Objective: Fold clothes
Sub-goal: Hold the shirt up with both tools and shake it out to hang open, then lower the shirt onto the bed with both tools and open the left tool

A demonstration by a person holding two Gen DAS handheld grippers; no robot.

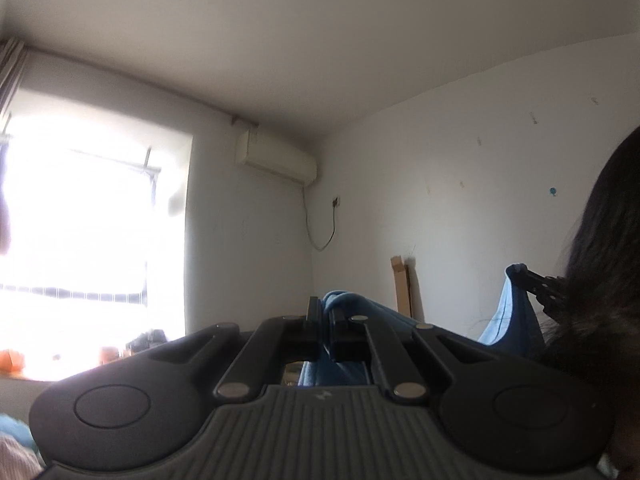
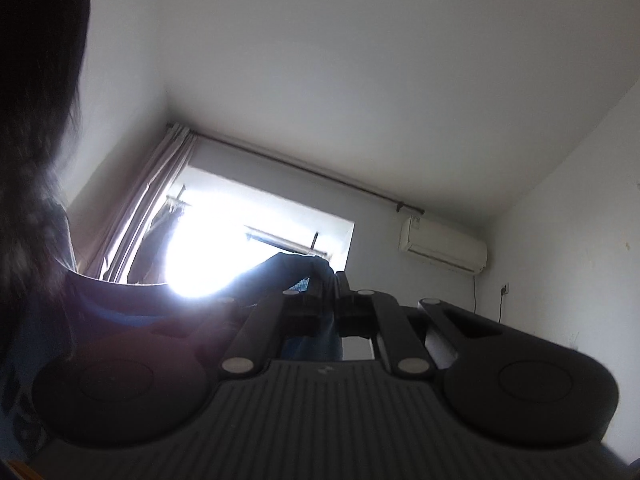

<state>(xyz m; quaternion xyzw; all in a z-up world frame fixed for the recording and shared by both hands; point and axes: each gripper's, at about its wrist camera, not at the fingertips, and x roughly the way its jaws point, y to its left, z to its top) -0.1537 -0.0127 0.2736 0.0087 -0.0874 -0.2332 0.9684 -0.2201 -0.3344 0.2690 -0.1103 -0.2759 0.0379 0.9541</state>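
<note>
The blue garment [image 1: 516, 312] hangs in the air, raised high toward the ceiling and stretched between my two tools; no surface beneath it shows in either view. My left tongs [image 1: 325, 312] are pinched shut on a bunched edge of the cloth, which also runs down between the fingers toward the camera. In the left wrist view my right tongs [image 1: 522, 274] appear at the far right, closed on another corner of the same cloth, and a sagging span of fabric joins the two grips. In the right wrist view the right tongs [image 2: 330, 286] clamp a dark, backlit fold of the garment against the bright window [image 2: 256, 240]. The person's dark hair [image 1: 608, 272] crowds the edge of both views.

I judge the step in hand to be holding the piece up spread by two points, either to shake it flat or to bring it over into a fold. The next move calls for both grips kept firm and level while the cloth is lowered; where it will land, I cannot tell.
</note>
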